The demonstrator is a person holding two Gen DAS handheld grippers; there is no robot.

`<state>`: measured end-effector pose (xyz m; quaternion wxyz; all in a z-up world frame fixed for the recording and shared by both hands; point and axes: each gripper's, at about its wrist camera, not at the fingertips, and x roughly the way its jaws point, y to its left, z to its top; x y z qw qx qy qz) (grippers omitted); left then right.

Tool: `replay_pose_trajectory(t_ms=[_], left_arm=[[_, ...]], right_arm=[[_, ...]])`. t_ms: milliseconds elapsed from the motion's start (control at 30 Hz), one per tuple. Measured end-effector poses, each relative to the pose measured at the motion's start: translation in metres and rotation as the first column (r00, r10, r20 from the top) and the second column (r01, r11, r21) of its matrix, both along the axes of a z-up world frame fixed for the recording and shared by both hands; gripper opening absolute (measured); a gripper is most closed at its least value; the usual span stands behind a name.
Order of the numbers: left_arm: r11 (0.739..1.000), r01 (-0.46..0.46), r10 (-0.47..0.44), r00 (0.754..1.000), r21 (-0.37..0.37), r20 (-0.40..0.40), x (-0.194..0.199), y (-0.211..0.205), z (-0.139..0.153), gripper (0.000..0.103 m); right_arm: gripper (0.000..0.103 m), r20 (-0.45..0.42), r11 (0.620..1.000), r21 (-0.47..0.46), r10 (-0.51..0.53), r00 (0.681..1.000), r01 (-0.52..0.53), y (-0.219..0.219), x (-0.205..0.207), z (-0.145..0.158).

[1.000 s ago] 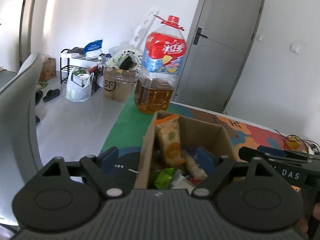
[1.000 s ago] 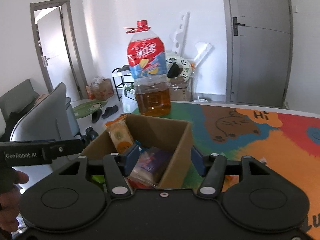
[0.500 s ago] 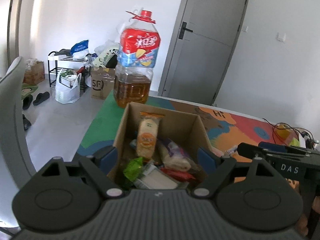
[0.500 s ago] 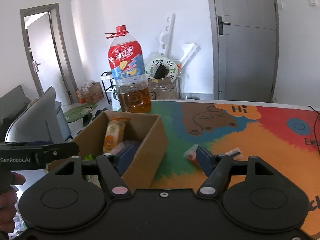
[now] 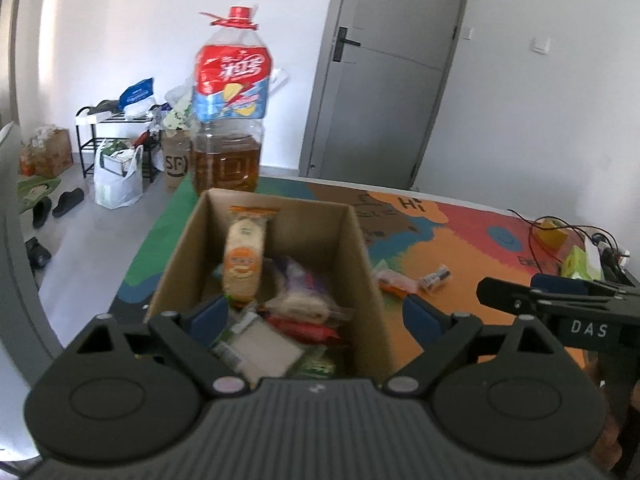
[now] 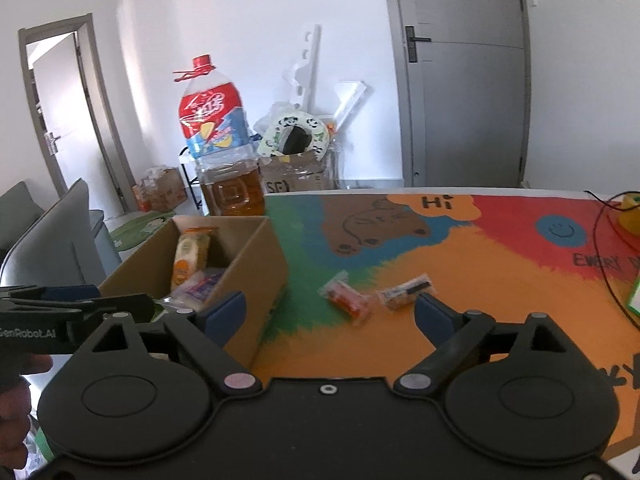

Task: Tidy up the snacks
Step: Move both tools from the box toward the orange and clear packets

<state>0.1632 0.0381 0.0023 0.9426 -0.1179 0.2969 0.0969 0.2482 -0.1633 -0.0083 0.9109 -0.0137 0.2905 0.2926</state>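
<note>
An open cardboard box [image 5: 372,280] [image 6: 260,272] stands on the colourful mat and holds several snack packets. An orange-topped packet [image 5: 244,264] [image 6: 190,258] leans upright inside, and a purple one [image 6: 200,288] lies beside it. My left gripper [image 5: 313,314] hovers over the box's near end. Its jaws are opening, they straddle the right wall, and nothing is pinched. My right gripper [image 6: 328,311] is to the right of the box, also opening and holding nothing. Ahead of it on the mat lie a red packet [image 6: 346,300] [image 5: 394,282] and a dark-striped clear packet [image 6: 406,290] [image 5: 436,276].
A big oil bottle [image 5: 228,112] [image 6: 218,148] stands just behind the box at the table's far left corner. Cables and a yellow object [image 5: 554,234] lie at the far right of the mat. A grey chair [image 6: 60,224] is beside the table on the left.
My right gripper has swung right, from over the box to over the mat, and its jaws have widened; the purple packet once between them lies in the box. The left gripper also shifted right.
</note>
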Motion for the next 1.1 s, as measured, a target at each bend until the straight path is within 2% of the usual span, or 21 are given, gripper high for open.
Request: replay_pose_trajectory(t_ms=[667,1100], left_arm=[[0.994,0.104,-0.105,0.994,0.012,0.020,0.022,-0.055,-0.004,0.094],[0.990,0.132,-0.134,0.991,0.045,0.025,0.052,-0.094,-0.013,0.091]], right_arm=[[0.096,-0.022,0.990,0.044,-0.134,0.991,0.135,-0.069,0.014,-0.011],[0.095,-0.065,0.983,0.089,-0.157,0.985,0.162,-0.096,0.036,-0.022]])
